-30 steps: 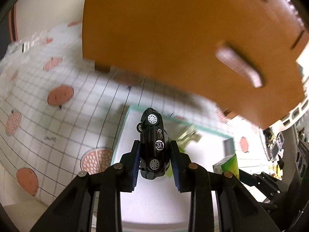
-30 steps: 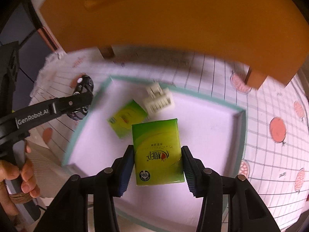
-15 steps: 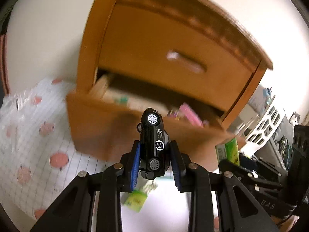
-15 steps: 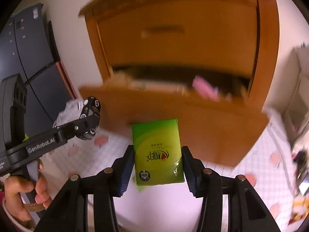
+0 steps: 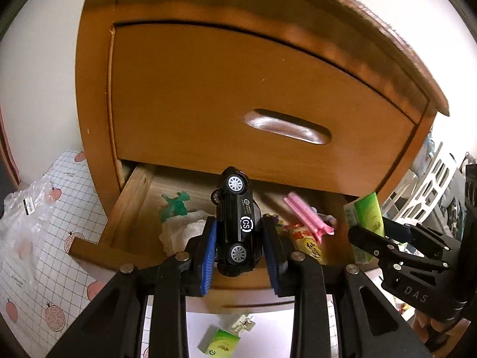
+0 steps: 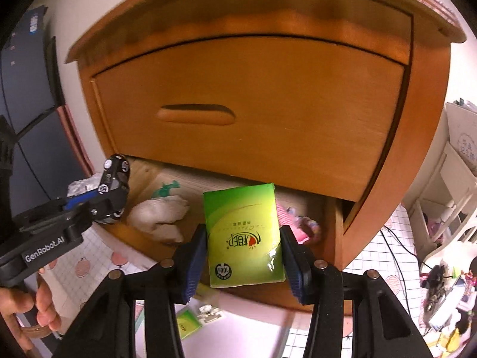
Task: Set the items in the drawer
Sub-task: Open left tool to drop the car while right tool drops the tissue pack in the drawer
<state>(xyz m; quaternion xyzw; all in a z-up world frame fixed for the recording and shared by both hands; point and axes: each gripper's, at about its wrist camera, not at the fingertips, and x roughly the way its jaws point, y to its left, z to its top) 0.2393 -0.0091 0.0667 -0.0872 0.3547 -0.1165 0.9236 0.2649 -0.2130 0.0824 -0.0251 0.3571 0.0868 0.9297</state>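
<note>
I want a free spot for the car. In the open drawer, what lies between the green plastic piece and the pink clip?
In the left wrist view, white crumpled paper and colourful snack packets partly show between the green plastic piece and pink clip; the held toy car hides the rest.

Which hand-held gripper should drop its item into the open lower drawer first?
Left, probably: the left hand-held gripper holds the black toy car above the wooden drawer's left-centre interior; the right's green tissue pack hangs nearer the front.

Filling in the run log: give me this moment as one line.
left tool: shut on toy car | right tool: shut on tissue pack | drawer: open | both items above drawer front
</note>
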